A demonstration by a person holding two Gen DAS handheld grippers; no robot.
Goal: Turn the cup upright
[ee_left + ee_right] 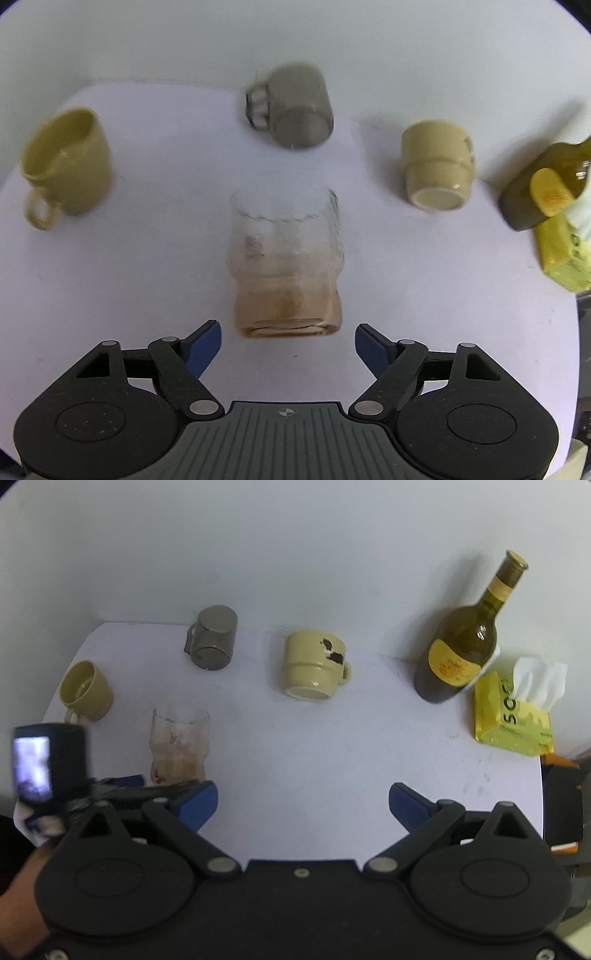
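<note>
A clear ribbed glass [286, 262] with a pinkish base stands upright on the white table, just ahead of my open left gripper [288, 338]. It also shows in the right wrist view [179, 744]. A grey cup [295, 107] stands upside down behind it, also in the right wrist view [213, 642]. A cream mug [437, 170] with dark marks stands upside down to the right, also in the right wrist view [314, 664]. A yellow mug [66, 164] stands upright at the left, also in the right wrist view [85, 690]. My right gripper [303, 801] is open and empty over the table's front.
A dark green wine bottle [465, 646] with a yellow label stands at the back right by the wall. A yellow tissue pack [513, 716] lies beside it near the table's right edge. The left gripper body [48, 768] shows at the left of the right wrist view.
</note>
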